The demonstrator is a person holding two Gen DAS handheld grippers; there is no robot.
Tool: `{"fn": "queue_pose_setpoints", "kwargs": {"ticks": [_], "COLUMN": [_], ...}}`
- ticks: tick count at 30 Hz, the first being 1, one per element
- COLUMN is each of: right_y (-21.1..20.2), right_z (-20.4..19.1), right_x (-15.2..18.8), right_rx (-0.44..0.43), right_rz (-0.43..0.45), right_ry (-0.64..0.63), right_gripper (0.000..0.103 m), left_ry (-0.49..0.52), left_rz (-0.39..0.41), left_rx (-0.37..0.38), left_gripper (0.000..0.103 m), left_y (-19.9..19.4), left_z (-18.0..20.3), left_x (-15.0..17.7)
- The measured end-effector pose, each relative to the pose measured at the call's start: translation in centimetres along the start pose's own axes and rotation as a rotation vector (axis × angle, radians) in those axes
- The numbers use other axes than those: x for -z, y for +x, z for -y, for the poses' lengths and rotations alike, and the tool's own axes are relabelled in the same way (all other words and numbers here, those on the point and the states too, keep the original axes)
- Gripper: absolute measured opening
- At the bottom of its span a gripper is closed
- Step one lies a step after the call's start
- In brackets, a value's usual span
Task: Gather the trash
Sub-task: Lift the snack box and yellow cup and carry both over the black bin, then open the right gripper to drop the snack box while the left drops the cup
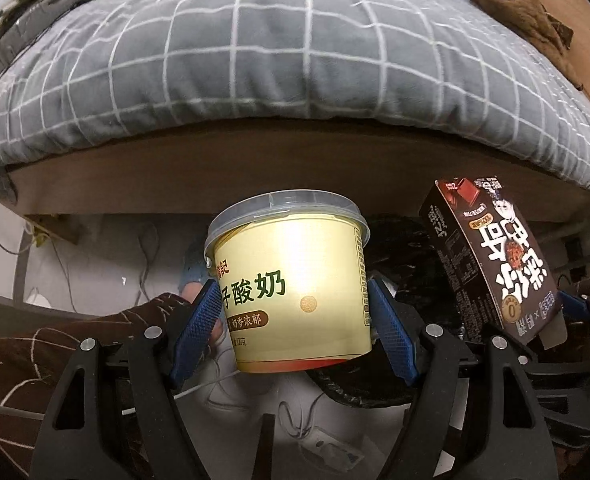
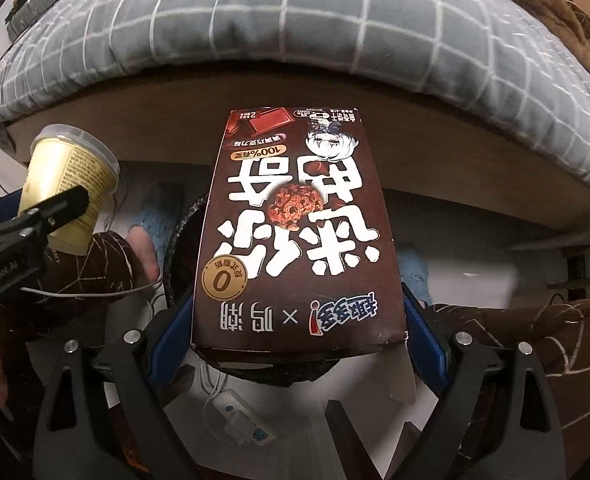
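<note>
My left gripper [image 1: 295,328] is shut on a pale yellow yogurt cup [image 1: 295,284] with a clear lid, held upright above the floor. The cup also shows in the right wrist view [image 2: 69,188], at the left. My right gripper [image 2: 299,336] is shut on a dark brown cookie box [image 2: 295,236], printed upside down, its bottom flap hanging open. The box also shows in the left wrist view [image 1: 495,256], at the right. A black-lined bin [image 2: 183,248] sits below and behind the box, partly hidden; its rim shows under the cup in the left wrist view [image 1: 359,392].
A bed with a grey checked quilt [image 1: 279,52] and wooden frame [image 1: 295,160] spans the background. A brown garment [image 1: 523,12] lies on it at the right. White cables and a charger [image 2: 247,416] lie on the pale floor. Brown patterned sleeves [image 2: 567,344] flank the grippers.
</note>
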State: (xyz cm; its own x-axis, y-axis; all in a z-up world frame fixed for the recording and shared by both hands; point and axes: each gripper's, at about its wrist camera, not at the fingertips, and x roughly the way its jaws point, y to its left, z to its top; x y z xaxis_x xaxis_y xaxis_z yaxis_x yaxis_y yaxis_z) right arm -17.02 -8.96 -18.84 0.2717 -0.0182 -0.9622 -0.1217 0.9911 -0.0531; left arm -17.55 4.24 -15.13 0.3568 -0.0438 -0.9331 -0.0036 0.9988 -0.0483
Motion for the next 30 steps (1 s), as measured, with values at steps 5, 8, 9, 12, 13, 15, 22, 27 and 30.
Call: {"fn": "queue_pose_setpoints", "kwargs": {"ticks": [5,8,9,12,13,15,22,27,30], "right_y": [1.3,1.5,1.5,1.2,1.1,0.7,-1.7,-2.5,-3.0], "right_z": [-0.7,-1.0,-0.8,-0.5,-0.3,0.3,3.1,5.9,7.4], "right_x": [-0.3,-0.4,-0.4,-0.8,-0.8,-0.8,-0.3,0.7,1.2], "right_rx": [-0.023,-0.023,-0.023,-0.019,-0.02,-0.014,0.034,0.058,0.073], "right_rz": [-0.023,-0.023,-0.02,-0.011,-0.008,0.006,0.074,0.09,0.101], "right_ry": [-0.022,-0.027,-0.022,-0.006,-0.001,0.007,0.018,0.066,0.097], "right_gripper": [0.089,0.092,0.095,0.095,0.095,0.095,0.095,0.095,0.095], "left_ry": [-0.017,-0.02,-0.02,-0.015,-0.015,-0.01,0.041,0.077,0.101], "left_rz": [-0.015,-0.021,-0.023,-0.025,-0.026,-0.032,-0.038,-0.045,-0.049], "left_rx": [-0.013,-0.017,-0.018,-0.018,-0.018,-0.013,0.032,0.062,0.079], "left_gripper": [0.073,0.073,0.073,0.073,0.073,0.073,0.073,0.073,0.073], "left_y": [0.7,1.0,1.2,1.5,1.5,1.9,2.2,2.3,2.3], "left_z": [-1.2,-1.3,-1.3,-1.1,-0.8,-0.5,3.1,5.7,7.2], "left_x": [0.2,0.3,0.4,0.5,0.4,0.5,-0.1,-0.2,-0.2]}}
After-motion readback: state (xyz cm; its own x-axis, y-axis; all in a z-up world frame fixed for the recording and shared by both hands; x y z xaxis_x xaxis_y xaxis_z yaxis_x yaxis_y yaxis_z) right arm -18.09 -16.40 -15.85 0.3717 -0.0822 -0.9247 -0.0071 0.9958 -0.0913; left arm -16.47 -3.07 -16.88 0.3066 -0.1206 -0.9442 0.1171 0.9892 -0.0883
